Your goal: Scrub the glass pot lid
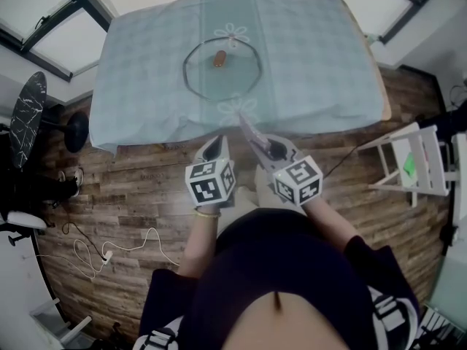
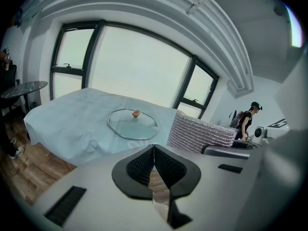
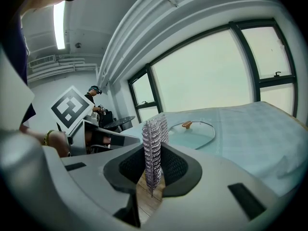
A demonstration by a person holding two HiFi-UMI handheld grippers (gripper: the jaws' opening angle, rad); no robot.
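Note:
The glass pot lid (image 1: 235, 77) with a brown knob lies flat in the middle of the table (image 1: 146, 86), which has a pale blue cloth. Both grippers hover side by side off the table's near edge, above the wooden floor. My left gripper (image 1: 213, 146) is shut with nothing in it; its jaws (image 2: 154, 153) meet, and the lid (image 2: 133, 126) lies ahead of them. My right gripper (image 1: 267, 149) is shut on a silvery mesh scrubber (image 1: 249, 130). The scrubber (image 3: 154, 148) stands upright between the pads, and the lid (image 3: 195, 133) lies ahead to its right. The same scrubber (image 2: 202, 131) shows in the left gripper view.
A black round side table (image 1: 25, 119) stands at the left of the table. A white rack (image 1: 419, 162) stands at the right. White cables (image 1: 109, 250) lie on the wooden floor. A person (image 2: 248, 119) stands far off in the room.

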